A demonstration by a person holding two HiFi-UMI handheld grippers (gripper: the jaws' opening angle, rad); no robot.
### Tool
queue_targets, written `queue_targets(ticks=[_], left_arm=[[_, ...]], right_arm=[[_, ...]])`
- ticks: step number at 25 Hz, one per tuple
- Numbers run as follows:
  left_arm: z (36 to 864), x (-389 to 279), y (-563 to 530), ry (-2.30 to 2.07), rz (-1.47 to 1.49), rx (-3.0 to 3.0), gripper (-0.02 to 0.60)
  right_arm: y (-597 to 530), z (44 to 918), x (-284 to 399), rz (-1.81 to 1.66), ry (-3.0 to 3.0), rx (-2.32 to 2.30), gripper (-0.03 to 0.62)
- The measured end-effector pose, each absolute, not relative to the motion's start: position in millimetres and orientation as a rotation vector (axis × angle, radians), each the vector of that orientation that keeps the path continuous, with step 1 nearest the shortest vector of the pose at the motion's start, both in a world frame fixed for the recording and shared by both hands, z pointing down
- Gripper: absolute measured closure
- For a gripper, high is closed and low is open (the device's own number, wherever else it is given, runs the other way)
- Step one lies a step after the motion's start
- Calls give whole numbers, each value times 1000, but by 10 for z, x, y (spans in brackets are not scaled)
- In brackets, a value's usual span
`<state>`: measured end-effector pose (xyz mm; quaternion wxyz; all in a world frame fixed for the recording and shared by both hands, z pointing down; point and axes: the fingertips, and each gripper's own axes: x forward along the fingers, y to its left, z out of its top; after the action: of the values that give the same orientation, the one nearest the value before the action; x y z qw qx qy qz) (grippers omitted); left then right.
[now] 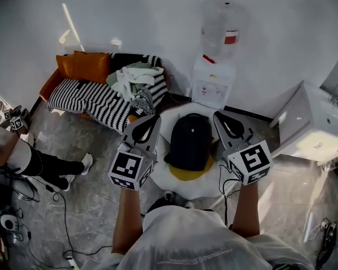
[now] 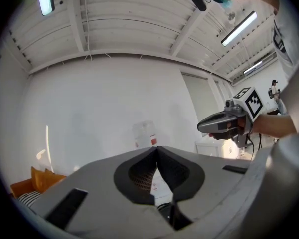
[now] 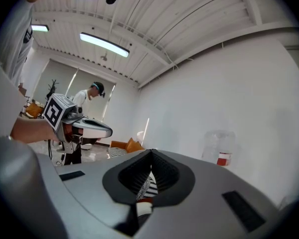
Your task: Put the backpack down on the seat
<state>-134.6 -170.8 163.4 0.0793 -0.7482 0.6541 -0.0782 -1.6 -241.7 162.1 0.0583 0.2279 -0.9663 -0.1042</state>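
Observation:
A dark backpack (image 1: 189, 141) lies on a white round seat (image 1: 205, 187), with a yellow patch (image 1: 187, 174) showing under its near end. My left gripper (image 1: 156, 117) hangs just left of the backpack, apart from it. Its jaws are shut, with nothing between them. My right gripper (image 1: 216, 115) hangs just right of the backpack, also shut and empty. In the left gripper view my closed fingertips (image 2: 156, 149) point level at a white wall, and the right gripper (image 2: 224, 123) shows beside them. The right gripper view shows the left gripper (image 3: 87, 128).
A sofa (image 1: 96, 100) with a black-and-white striped cover, an orange cushion (image 1: 84, 66) and loose clothes (image 1: 132, 79) stands at the back left. A water dispenser (image 1: 216, 66) is behind the seat, a white cabinet (image 1: 307, 125) at the right. Someone's legs (image 1: 39, 162) and cables (image 1: 56, 207) are at the left.

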Motion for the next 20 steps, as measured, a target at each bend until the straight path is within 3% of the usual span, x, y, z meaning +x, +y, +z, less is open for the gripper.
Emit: queue_targets(ticks=[20], left_arm=[[1686,-1448,-1613,1999,-265,-2195,586]], right_arm=[[-2312,1757,-87,-334,-2856,679,591]])
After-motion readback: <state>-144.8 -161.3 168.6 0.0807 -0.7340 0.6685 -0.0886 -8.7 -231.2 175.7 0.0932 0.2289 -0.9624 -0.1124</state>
